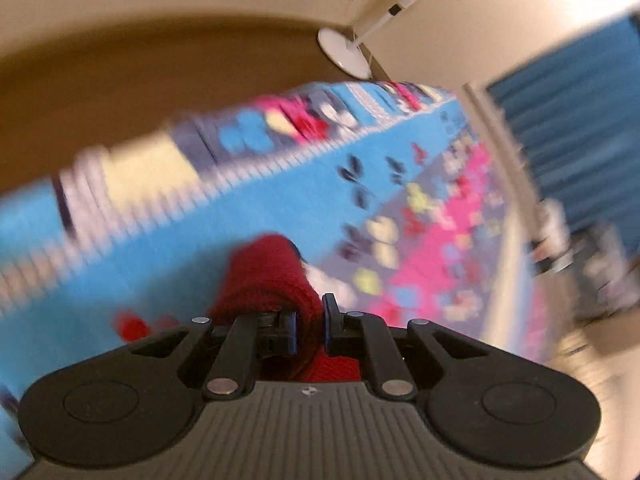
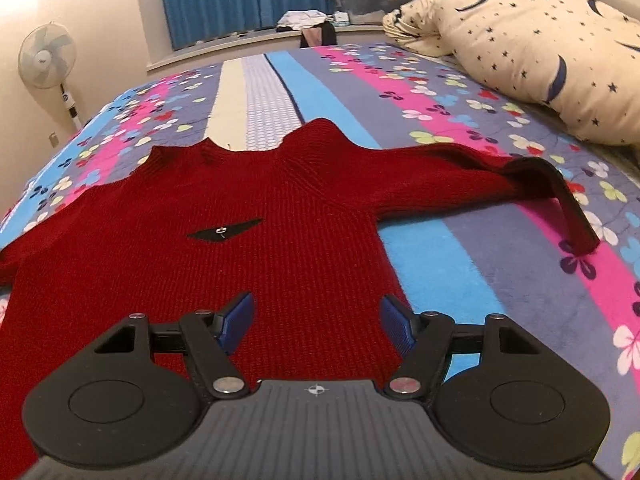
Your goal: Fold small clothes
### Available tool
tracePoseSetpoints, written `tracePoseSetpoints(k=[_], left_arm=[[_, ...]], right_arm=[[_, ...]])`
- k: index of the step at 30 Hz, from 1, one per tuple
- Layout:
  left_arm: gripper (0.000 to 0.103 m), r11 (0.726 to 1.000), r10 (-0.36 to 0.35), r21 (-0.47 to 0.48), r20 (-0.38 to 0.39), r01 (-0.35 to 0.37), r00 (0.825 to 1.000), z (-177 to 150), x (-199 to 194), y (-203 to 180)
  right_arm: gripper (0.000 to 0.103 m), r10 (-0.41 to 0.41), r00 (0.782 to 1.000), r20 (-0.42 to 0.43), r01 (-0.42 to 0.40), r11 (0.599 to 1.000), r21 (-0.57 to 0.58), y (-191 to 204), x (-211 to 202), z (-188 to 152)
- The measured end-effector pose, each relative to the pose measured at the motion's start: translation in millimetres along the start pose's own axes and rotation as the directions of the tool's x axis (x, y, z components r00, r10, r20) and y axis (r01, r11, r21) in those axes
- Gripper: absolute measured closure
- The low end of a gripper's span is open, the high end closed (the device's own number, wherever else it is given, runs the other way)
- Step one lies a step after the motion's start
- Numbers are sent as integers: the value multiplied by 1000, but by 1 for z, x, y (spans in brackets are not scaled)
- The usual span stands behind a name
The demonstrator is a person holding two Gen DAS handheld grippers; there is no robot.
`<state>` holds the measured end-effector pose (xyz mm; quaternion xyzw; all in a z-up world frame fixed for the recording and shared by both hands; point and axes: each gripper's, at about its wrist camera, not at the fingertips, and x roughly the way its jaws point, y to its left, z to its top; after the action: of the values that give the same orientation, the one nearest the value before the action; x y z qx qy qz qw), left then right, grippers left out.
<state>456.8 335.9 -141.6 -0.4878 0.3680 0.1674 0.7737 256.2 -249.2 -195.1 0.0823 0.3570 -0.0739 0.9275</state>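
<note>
While left gripper [image 1: 310, 326] pinches sweater [image 1: 272, 280]

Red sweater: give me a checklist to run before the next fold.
1. Left gripper shut on red knit of the sweater: ok.
2. Which part of the sweater it holds: cannot tell, the left view is blurred.
3. Right gripper jaws open, nothing between them: ok.
4. Sweater body flat on the bedspread, chest patch facing up: ok.
5. Right-hand sleeve laid out straight: not ok, its end doubles back.
6. Pillow apart from the sweater: ok.
</note>
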Motion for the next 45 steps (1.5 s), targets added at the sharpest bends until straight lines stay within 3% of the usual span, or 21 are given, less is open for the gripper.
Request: tracePoseSetpoints(k=[5, 9, 10, 11, 12, 13, 15, 18, 21, 22, 24, 27, 28, 30, 32, 34, 36, 39, 41, 43, 45], left_arm=[[91, 969, -227, -117, -86, 217, 970, -53, -7, -51], [88, 925, -380, -95, -189, 369, 905, -146, -8, -120], [78, 917, -397, -56, -253, 396, 883, -180, -3, -138], [43, 912, -394, -17, -313, 410, 864, -204, 4, -150], [21, 907, -373, 36, -390, 419, 842, -230, 14, -161], [0, 920, -307, 92, -439, 382, 844, -252, 23, -166], [1, 936, -192, 197, -407, 291, 893, -276, 31, -158], [1, 921, -59, 342, -357, 189, 932, -271, 38, -131], [0, 855, 61, 518, -163, 33, 985, -245, 30, -104], [0, 811, 102, 584, -71, -41, 992, -237, 27, -98], [0, 719, 156, 679, 44, -144, 987, -223, 31, -96], [0, 592, 227, 777, 93, -213, 969, -217, 55, -91], [0, 556, 241, 803, 88, -212, 966, -219, 65, -90], [0, 520, 255, 832, 64, -192, 965, -220, 83, -87], [0, 514, 262, 835, 66, -197, 963, -220, 90, -83], [0, 505, 247, 839, 82, -200, 965, -222, 90, -79], [0, 463, 250, 858, 115, -223, 961, -225, 90, -77], [0, 440, 236, 870, 127, -223, 963, -233, 89, -73], [0, 458, 247, 862, 113, -219, 962, -234, 92, -72], [0, 475, 279, 851, 94, -223, 956, -236, 101, -68], [0, 506, 273, 833, 93, -225, 957, -236, 101, -64]], right_arm=[[32, 28, 1000, 9, -28, 1000, 11, -4, -7, -2], [32, 30, 999, 17, -31, 998, 50, -16, -13, -1], [32, 29, 999, 18, -30, 998, 62, -20, -13, -2], [32, 30, 999, 17, -31, 997, 71, -23, -13, -3], [32, 28, 1000, 13, -29, 996, 79, -25, -11, -4], [32, 27, 1000, 7, -27, 995, 91, -29, -10, -4], [32, 53, 999, -2, -52, 989, 139, -36, -5, -4], [31, 126, 992, -4, -122, 965, 232, -46, 8, 5], [31, 214, 977, -4, -204, 938, 282, -43, 36, 23], [30, 249, 969, -9, -235, 927, 292, -39, 51, 31], [30, 269, 963, -29, -244, 912, 328, -28, 78, 44], [31, 282, 956, -85, -241, 915, 324, -3, 121, 62], [28, 256, 959, -124, -204, 922, 328, 5, 137, 67], [32, 188, 969, -160, -133, 943, 305, 19, 156, 72], [81, 124, 983, -138, -98, 978, 182, 35, 156, 81], [83, 138, 987, -77, -132, 988, 83, 49, 140, 96], [84, 168, 985, 47, -166, 985, -55, 58, 116, 112], [84, 185, 974, 132, -176, 981, -76, 47, 105, 127], [84, 140, 989, 42, -139, 990, -32, 32, 131, 119], [84, 61, 990, -130, -66, 997, -33, 22, 176, 94], [83, 55, 997, -57, -61, 993, -98, 24, 180, 74]])
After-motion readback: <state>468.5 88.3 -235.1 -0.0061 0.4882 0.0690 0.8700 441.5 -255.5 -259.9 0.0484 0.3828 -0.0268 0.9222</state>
